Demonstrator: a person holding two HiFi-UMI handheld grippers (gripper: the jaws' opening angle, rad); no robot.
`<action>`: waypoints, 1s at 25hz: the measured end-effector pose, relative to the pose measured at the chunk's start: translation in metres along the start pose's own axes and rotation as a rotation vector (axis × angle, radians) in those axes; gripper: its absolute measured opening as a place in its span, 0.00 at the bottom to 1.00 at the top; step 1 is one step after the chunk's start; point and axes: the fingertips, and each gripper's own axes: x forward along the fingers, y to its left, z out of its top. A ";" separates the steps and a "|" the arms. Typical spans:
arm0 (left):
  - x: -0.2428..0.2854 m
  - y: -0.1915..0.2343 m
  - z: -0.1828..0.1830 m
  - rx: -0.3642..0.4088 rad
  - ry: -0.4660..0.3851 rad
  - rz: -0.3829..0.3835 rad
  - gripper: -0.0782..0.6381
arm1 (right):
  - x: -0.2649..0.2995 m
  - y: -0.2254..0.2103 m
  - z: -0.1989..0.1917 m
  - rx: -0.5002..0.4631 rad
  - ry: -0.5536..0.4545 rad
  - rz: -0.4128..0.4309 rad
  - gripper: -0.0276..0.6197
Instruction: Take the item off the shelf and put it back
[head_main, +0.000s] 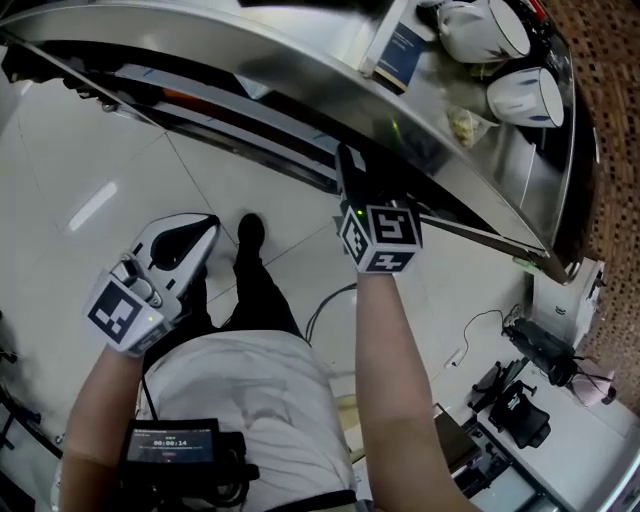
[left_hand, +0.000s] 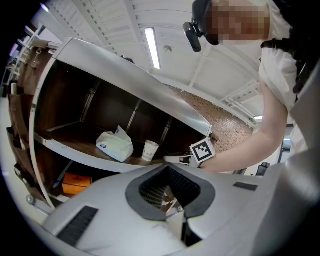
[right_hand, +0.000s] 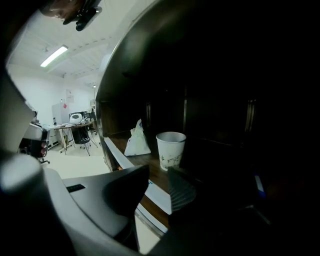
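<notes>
Pointing into the shelf (right_hand: 114, 151), your right tool (right_hand: 158, 181) has its jaws parted by a narrow gap, with nothing between them. At 12 o'clock from it stands the paper cup (right_hand: 171, 150): white, upright, mouth up, with faint dark print low on its wall. Its inside cannot be seen. A white bag (right_hand: 136, 140), pinched to a peak, sits near the cup at its 9 o'clock on the same wooden board. Your left tool (left_hand: 172, 201), well apart from the shelf, has its jaws together and empty.
</notes>
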 end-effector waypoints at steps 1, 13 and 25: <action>0.000 -0.001 0.002 0.008 0.000 -0.002 0.11 | -0.004 -0.001 0.003 0.002 -0.015 -0.013 0.17; -0.051 0.008 0.043 0.087 -0.055 0.085 0.11 | -0.055 0.068 0.038 0.049 -0.094 0.136 0.05; -0.098 0.004 0.063 0.134 -0.026 0.116 0.11 | -0.094 0.198 0.065 0.073 -0.082 0.420 0.05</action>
